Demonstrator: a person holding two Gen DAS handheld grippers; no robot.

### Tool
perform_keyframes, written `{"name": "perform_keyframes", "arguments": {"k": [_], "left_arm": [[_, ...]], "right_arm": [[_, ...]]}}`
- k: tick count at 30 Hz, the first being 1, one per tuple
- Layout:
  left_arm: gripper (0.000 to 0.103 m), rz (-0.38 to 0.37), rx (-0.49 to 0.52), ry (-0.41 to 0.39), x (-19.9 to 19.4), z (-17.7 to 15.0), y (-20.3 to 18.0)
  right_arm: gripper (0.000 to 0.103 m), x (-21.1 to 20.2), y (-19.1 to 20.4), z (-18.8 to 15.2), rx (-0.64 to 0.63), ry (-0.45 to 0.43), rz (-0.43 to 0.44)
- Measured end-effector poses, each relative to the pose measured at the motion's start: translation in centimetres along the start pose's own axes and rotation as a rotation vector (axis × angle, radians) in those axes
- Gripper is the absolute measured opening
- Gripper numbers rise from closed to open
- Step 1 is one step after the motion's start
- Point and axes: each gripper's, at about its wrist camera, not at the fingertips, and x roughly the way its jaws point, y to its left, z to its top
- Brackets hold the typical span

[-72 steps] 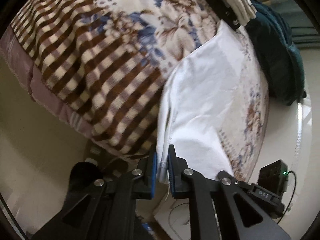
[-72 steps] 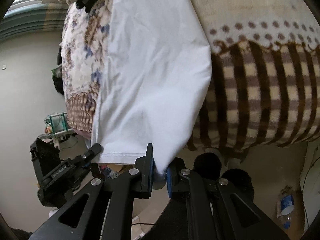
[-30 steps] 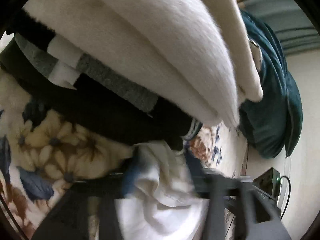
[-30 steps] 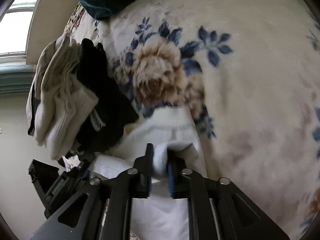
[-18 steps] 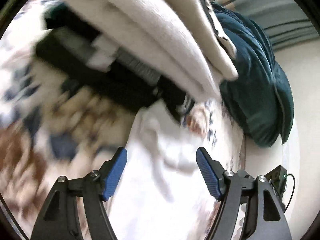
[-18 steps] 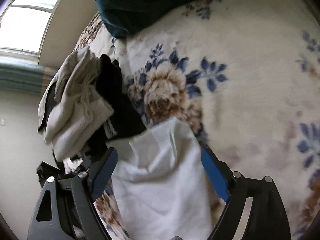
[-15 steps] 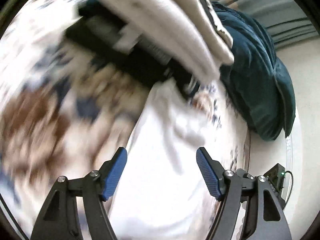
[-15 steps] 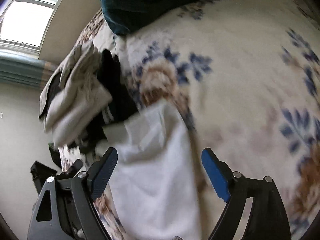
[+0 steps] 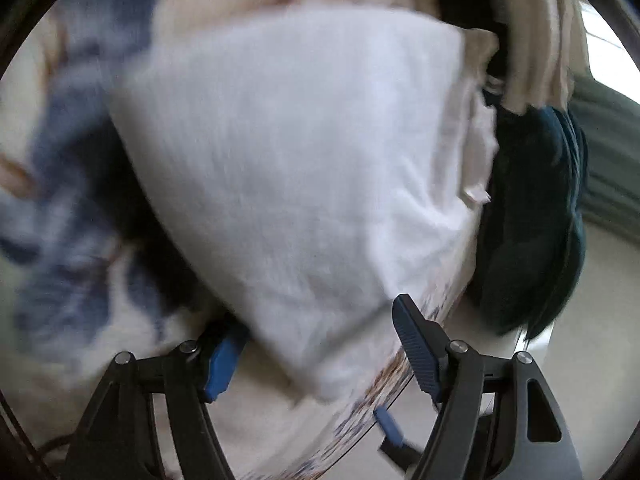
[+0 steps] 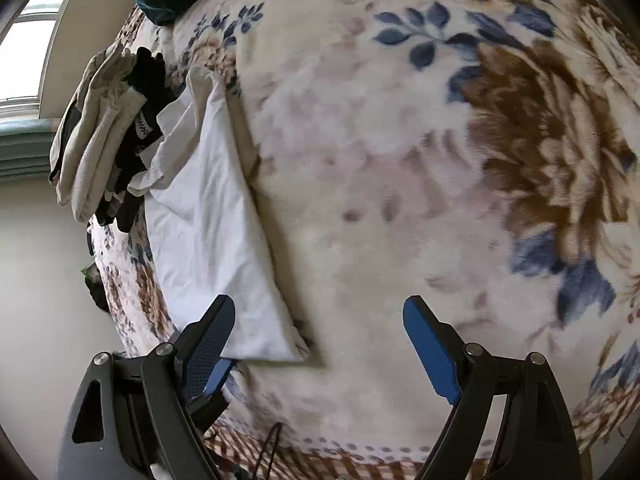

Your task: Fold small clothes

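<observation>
Cream plush blanket (image 10: 360, 200) printed with brown flowers and blue leaves is spread over a bed and fills most of both views. A white folded cotton garment (image 10: 208, 220) is laid flat on it, seen at the left of the right wrist view and large and blurred in the middle of the left wrist view (image 9: 304, 152). At the garment's far end, a stack of folded beige and black clothes (image 10: 100, 128) is touched by its bunched edge. A dark teal cushion (image 9: 532, 216) is seen at the right of the left wrist view, just beyond the garment. The left gripper (image 9: 316, 344) is spread wide with nothing between its blue pads, the garment's near corner lying between them. The right gripper (image 10: 320, 340) is likewise spread wide and empty, its left finger just over the garment's near corner.
</observation>
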Motion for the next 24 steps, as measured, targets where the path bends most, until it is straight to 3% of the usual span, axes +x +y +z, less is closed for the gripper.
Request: {"name": "perform_keyframes", "arguments": {"k": [4,5,6,7,11,20,23,24], "left_arm": [[0.068,-0.006,-0.019,-0.143,0.2,-0.2,-0.9],[0.06,-0.005,-0.003,-0.177,0.1,-0.5,-1.4],[0.018,0.003,0.03,-0.21,-0.2,-0.6,-1.9],[0.007,0.014,0.083,-0.236,-0.4,-0.7,-2.8],[0.007,0.012,0.178,-0.275,-2.7,-0.6,-3.5],[0.008,0.148,0.192,-0.206,-9.5,-2.0,1.9],[0.02,0.185,0.21,-0.144,-10.2,-2.6,2.3],[0.03,0.194,0.223,-0.138,-10.9,-2.8,2.3]], "right_arm": [[0.088,-0.8,-0.9,0.0,-0.03,0.002,-0.002],[0.088,-1.0,-1.0,0.1,-0.041,0.004,-0.004],[0.088,-1.0,-1.0,0.1,-0.056,0.003,-0.014],[0.088,-1.1,-1.1,0.2,-0.068,0.001,-0.022],[0.088,-0.7,-1.5,0.3,-0.068,0.021,-0.011],[0.088,0.1,-0.2,-1.3,-0.088,0.073,0.026],[0.088,0.4,1.5,-2.3,-0.127,0.093,0.023],[0.088,0.5,2.9,-2.7,-0.176,0.094,-0.011]]}}
